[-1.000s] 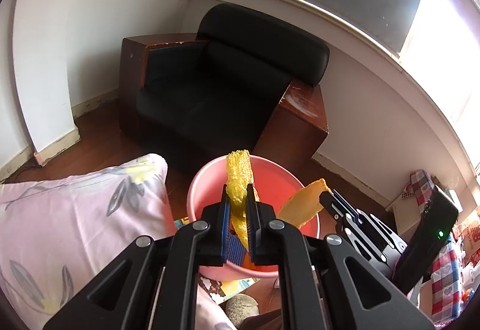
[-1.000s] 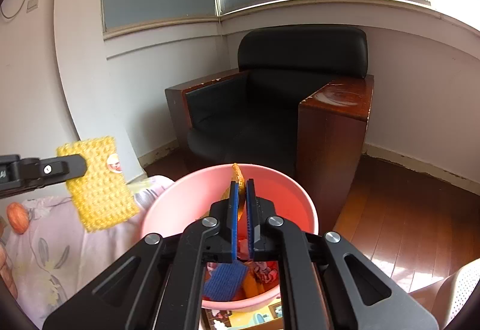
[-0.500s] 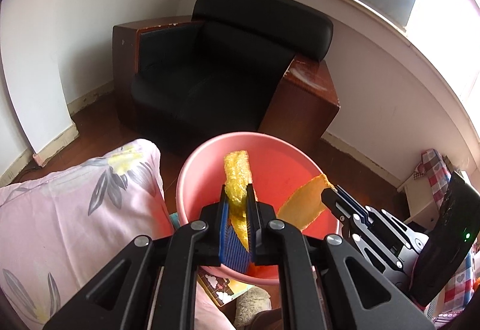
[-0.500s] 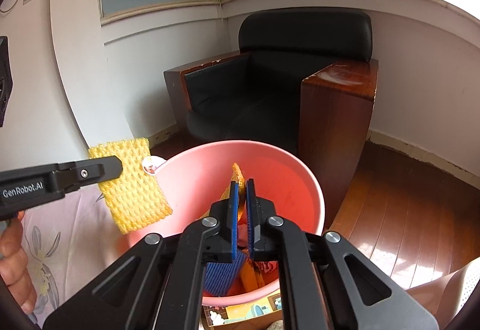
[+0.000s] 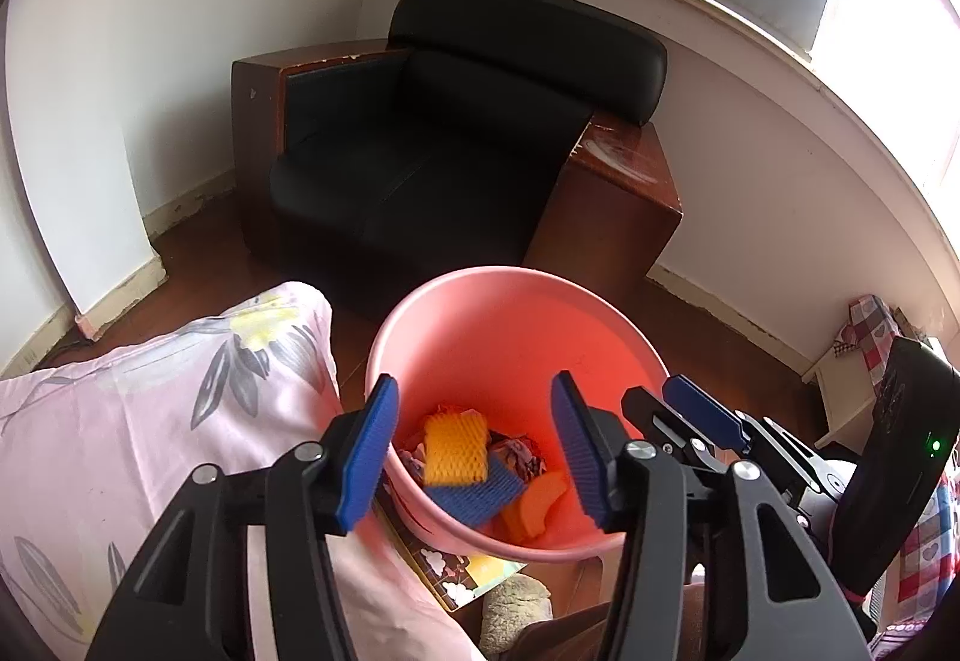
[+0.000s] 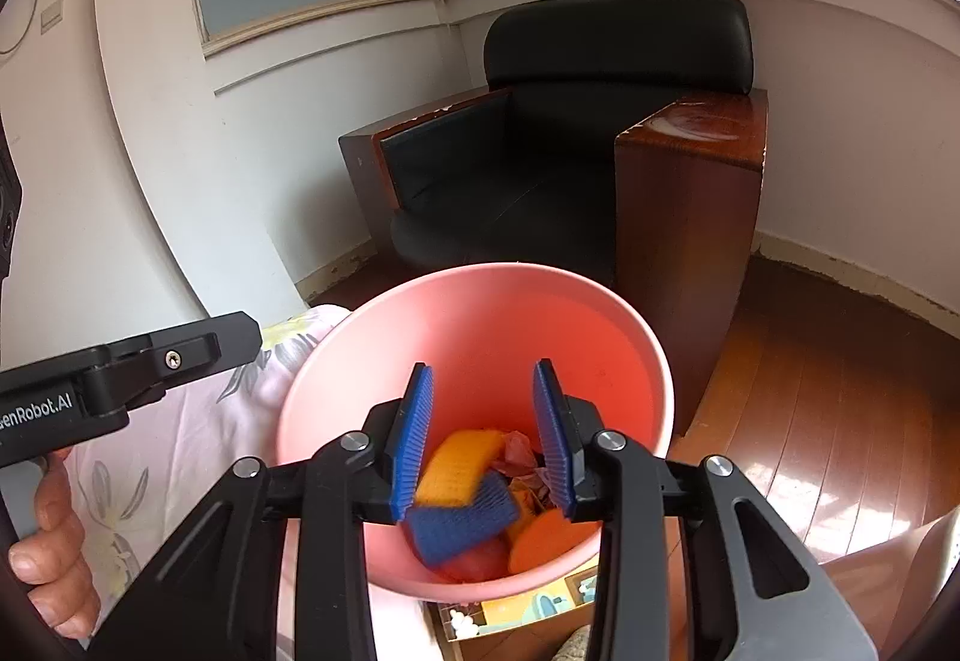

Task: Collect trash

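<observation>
Both tools, left tool (image 5: 474, 448) and right tool (image 6: 483, 436), were opening empty over the pink bucket (image 5: 516, 295); risk was clipping its 6 o'clock rim on withdrawal and tipping it.

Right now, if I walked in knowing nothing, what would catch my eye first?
The pink bucket in the middle, with a yellow foam net, a blue one and an orange scrap lying inside. Over it, the left hand-held gripper and right hand-held gripper are opening their blue-padded jaws, nothing between them. Behind stands a black armchair with wooden sides.
</observation>
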Motion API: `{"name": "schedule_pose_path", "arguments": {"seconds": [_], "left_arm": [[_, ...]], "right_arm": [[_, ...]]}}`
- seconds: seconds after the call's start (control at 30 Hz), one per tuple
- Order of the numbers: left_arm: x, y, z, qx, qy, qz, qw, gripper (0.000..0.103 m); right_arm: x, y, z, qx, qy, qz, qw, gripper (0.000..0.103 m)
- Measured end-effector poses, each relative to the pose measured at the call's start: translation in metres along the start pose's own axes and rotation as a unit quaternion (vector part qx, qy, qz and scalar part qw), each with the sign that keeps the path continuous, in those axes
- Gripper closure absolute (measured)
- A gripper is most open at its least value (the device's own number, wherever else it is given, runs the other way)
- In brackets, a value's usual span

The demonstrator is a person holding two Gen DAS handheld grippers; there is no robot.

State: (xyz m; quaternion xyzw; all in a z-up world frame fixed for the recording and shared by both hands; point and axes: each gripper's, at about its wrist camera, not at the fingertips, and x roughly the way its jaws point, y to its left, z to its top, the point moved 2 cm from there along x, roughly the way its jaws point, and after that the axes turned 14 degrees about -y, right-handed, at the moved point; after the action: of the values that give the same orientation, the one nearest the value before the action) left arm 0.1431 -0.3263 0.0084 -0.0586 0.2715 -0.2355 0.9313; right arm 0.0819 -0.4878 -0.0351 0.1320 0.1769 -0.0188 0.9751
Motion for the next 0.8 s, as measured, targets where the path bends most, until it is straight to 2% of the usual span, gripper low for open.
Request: {"name": "schedule_pose_path", "arguments": {"seconds": [0.2, 0.3, 0.43, 0.8], "left_arm": [[-0.014, 0.001, 0.001, 0.002, -0.012, 0.003, 0.9999, 0.040], [-0.024, 0.001, 0.002, 0.006, -0.023, 0.005, 0.9997, 0.037], [-0.039, 0.002, 0.003, 0.009, -0.036, 0.009, 0.9993, 0.035], [-0.080, 0.012, -0.007, 0.001, -0.055, 0.029, 0.9980, 0.035]], "right_arm": [[-0.004, -0.002, -0.001, 0.018, 0.010, 0.010, 1.000, 0.067], [-0.009, -0.001, -0.001, 0.027, 0.010, 0.014, 1.000, 0.056], [-0.018, 0.002, -0.002, 0.039, 0.010, 0.024, 0.999, 0.054], [-0.040, 0.015, -0.012, 0.051, 0.024, 0.038, 0.998, 0.044]]}}
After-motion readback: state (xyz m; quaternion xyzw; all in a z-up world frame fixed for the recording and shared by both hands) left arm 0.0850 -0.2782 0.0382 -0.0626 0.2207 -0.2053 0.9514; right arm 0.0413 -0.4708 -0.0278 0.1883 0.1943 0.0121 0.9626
